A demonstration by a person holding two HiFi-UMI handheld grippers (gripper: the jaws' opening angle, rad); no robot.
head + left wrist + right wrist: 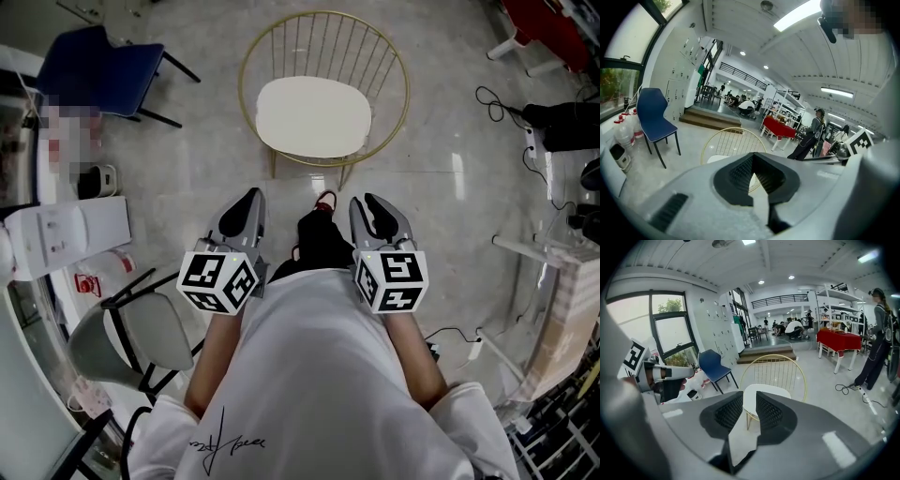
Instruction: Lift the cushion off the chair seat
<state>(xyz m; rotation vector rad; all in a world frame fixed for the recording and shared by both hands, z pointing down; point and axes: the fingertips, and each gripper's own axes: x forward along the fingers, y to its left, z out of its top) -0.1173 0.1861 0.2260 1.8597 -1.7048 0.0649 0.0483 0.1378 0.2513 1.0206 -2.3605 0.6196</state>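
Note:
A cream oval cushion (314,116) lies on the seat of a round gold wire chair (323,39) on the pale floor ahead of me. Both grippers hover short of the chair, side by side, pointing toward it and touching nothing. My left gripper (251,197) is shut, its dark pads meeting at the tips (753,159), with the chair (733,140) beyond. My right gripper (372,200) is open by a narrow gap (749,399) with nothing in it. Through and above that gap I see the cushion (768,391) and chair back (774,366).
A blue chair (103,66) stands at the far left and a grey chair (141,337) near my left side, beside white boxes (70,230). Cables (497,103) and equipment line the right. A red table (839,341) and a standing person (876,338) are further off.

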